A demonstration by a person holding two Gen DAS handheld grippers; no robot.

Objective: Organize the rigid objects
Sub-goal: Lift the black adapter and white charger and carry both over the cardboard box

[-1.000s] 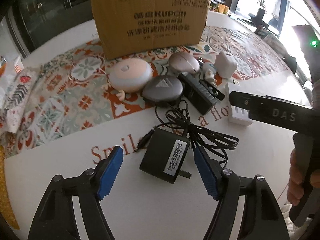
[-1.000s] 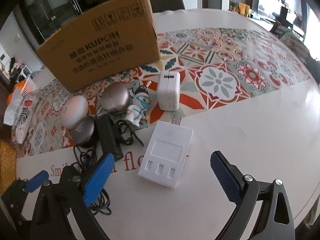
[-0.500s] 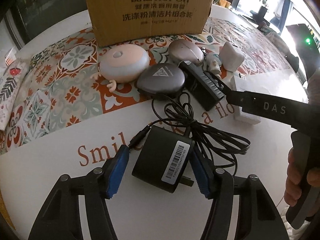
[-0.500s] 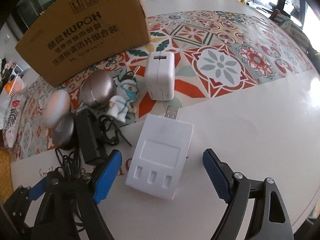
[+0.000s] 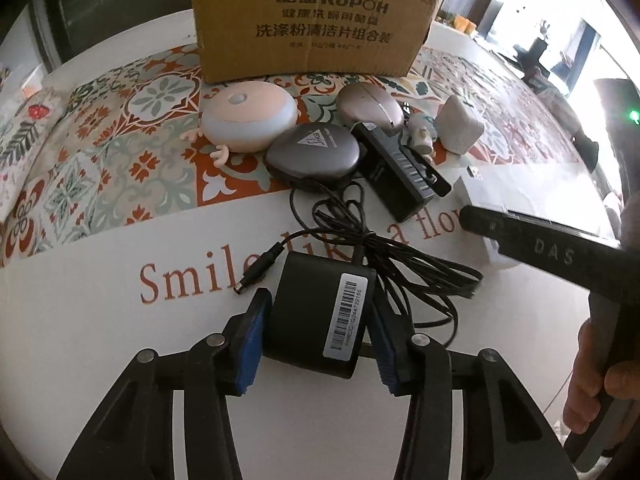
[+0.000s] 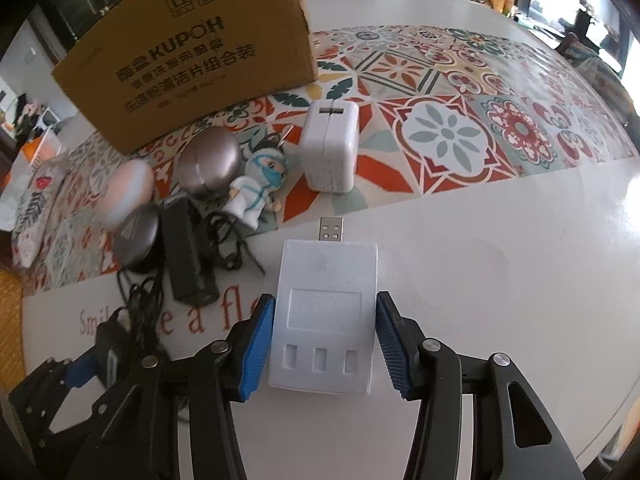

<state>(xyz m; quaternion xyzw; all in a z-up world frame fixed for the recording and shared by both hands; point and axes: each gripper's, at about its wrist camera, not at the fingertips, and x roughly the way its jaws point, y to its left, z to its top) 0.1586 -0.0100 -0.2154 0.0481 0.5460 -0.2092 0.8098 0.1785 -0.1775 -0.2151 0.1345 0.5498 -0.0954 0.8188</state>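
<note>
My left gripper (image 5: 318,340) is shut on a black power adapter (image 5: 320,312) with a barcode label; its tangled black cable (image 5: 384,256) trails ahead on the white table. My right gripper (image 6: 322,346) straddles a white USB charger block (image 6: 326,312); the left pad touches its side and a thin gap shows at the right pad. A cardboard box (image 5: 312,20) stands at the back, also in the right wrist view (image 6: 192,52).
Before the box lie a pink round device (image 5: 248,116), a grey triangular case (image 5: 316,152), a metallic mouse-shaped case (image 5: 370,106), a black adapter brick (image 5: 394,172), a small masked figurine (image 6: 258,184) and a white plug cube (image 6: 330,148). The patterned mat (image 6: 460,92) extends right.
Both grippers moved forward and closed in: the left around the black adapter, the right around the white charger block.
</note>
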